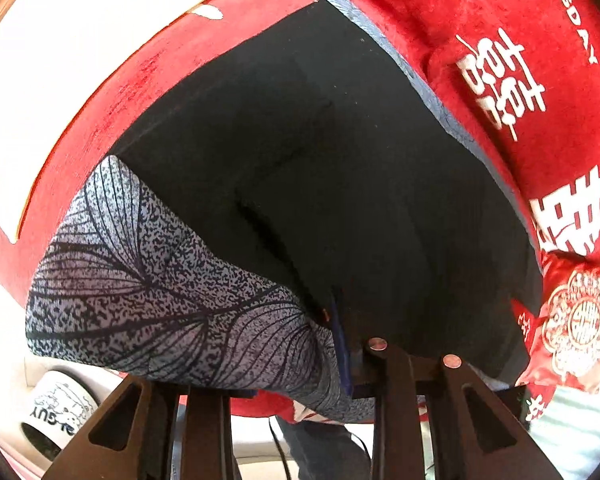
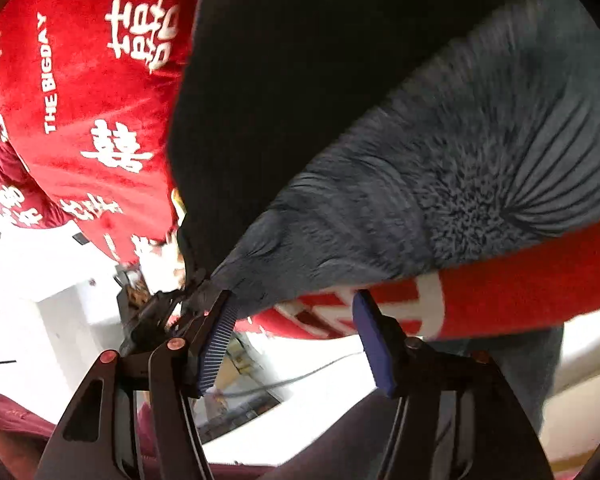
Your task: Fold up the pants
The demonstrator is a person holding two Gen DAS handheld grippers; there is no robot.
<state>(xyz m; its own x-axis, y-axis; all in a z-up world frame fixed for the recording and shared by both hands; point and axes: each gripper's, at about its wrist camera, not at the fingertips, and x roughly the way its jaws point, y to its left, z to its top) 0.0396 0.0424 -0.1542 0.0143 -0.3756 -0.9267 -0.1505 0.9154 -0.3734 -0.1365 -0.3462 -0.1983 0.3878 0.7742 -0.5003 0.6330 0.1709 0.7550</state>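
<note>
Covering nearly everything beyond both pairs of fingers, a red plush blanket printed with white Chinese characters (image 1: 480,20) serves as the soft bed on which the folding is done. Spread across it lie the black pants with a grey leaf-patterned waist panel (image 1: 320,168), the task's garment, the black cloth stretching away ahead of the fingers and the grey printed section bunched nearest them, apparently so the edge can be gathered and carried over. The left gripper (image 1: 352,356) seems to pinch that near edge where grey meets black, a blue pad pressed into the fabric, though its fingertips are buried in cloth and whether it truly grips cannot be told. The right gripper (image 2: 296,320) stands with jaws wide apart: its left blue ribbed pad (image 2: 218,344) touches the gathered grey corner of the pants, while the other pad sits clear of the cloth over the blanket's edge, suggesting a grasp either being lined up or just let go. Below the left fingers, off the blanket's edge, a white mug with black cartoon lettering (image 1: 58,420) lies on its side, out of the work.
</note>
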